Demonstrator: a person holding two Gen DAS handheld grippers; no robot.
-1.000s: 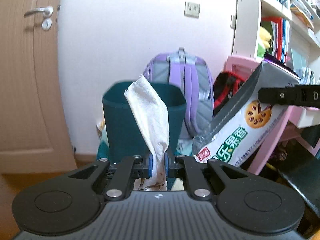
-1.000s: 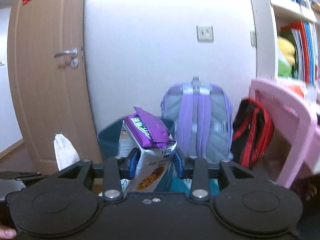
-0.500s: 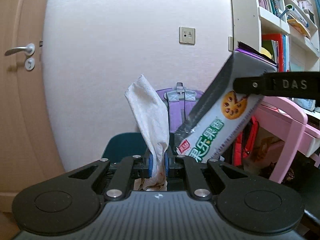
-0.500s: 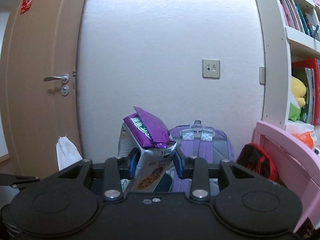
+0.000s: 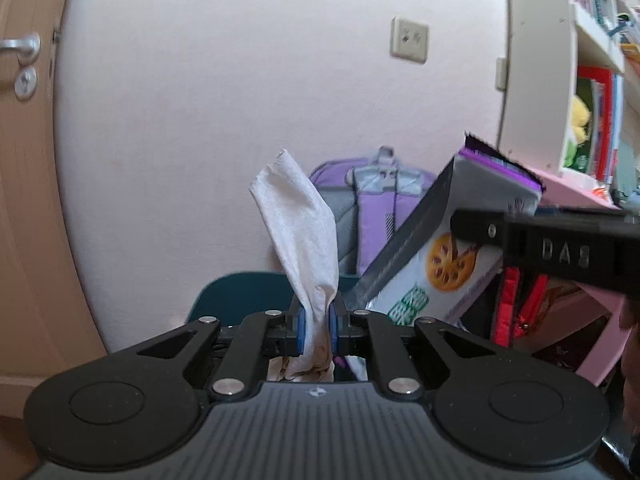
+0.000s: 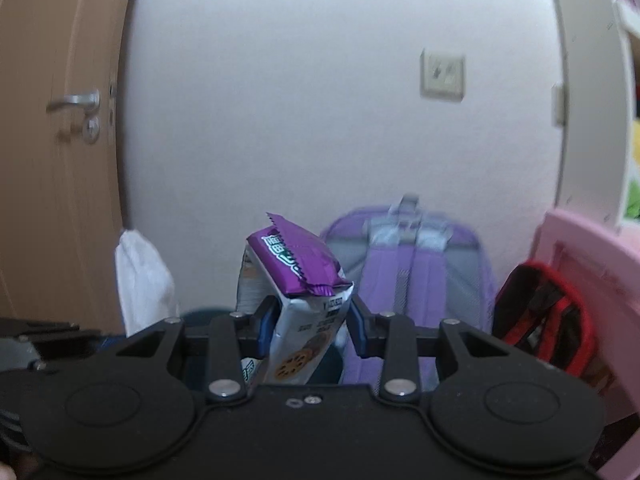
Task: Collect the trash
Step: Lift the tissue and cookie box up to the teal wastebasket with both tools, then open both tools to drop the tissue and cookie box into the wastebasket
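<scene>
left gripper (image 5: 316, 330) jaws pinch a limp, light crumpled tissue (image 5: 298, 232) near its lower end, right gripper (image 6: 312, 330) jaws clamp a crinkly, crushable biscuit packet (image 6: 298, 300) at mid-body, both held above the dark teal bin (image 5: 244, 292); both likely drop freely.

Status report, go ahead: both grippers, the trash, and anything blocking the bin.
Left gripper shut on tissue. Right gripper shut on snack packet. Teal bin just ahead, below both. Nothing seen in the way.
</scene>
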